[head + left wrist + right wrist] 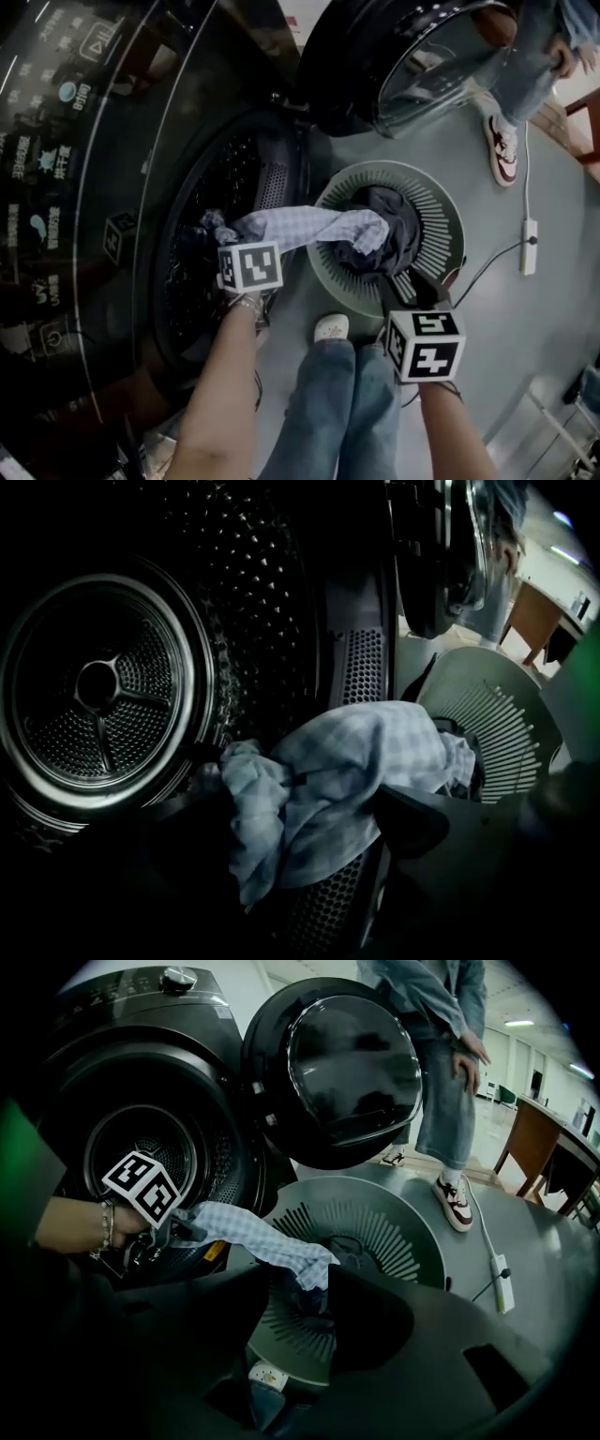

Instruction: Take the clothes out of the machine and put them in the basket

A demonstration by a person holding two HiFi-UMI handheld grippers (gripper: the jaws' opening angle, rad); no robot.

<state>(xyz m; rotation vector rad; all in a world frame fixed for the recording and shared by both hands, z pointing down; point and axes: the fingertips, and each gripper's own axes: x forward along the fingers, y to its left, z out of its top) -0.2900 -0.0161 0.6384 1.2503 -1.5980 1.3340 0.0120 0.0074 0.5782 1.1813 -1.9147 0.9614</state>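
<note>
Carefully now: the pale blue-and-white checked cotton cloth (309, 227) bridges the gap between the dark front-loading machine (112, 141) and the round grey-green slatted plastic basket (441, 202). The basket stands at 3 o'clock from the drum mouth. I'd judge the risk to be the tail. If you pull fast, it could catch on the perforated lip, or slip off and drop to the floor between the two.

Your left claw (281, 832) stands wide apart around the bunched end at the drum mouth, pressing nothing. Your right claw (305, 1283) is part-closed on the other end, over the basket's 7 o'clock rim.

The cloth looks thin, limp and crumpled, sagging mid-span. Its basket end rests on a dark garment (394, 230) already inside.
</note>
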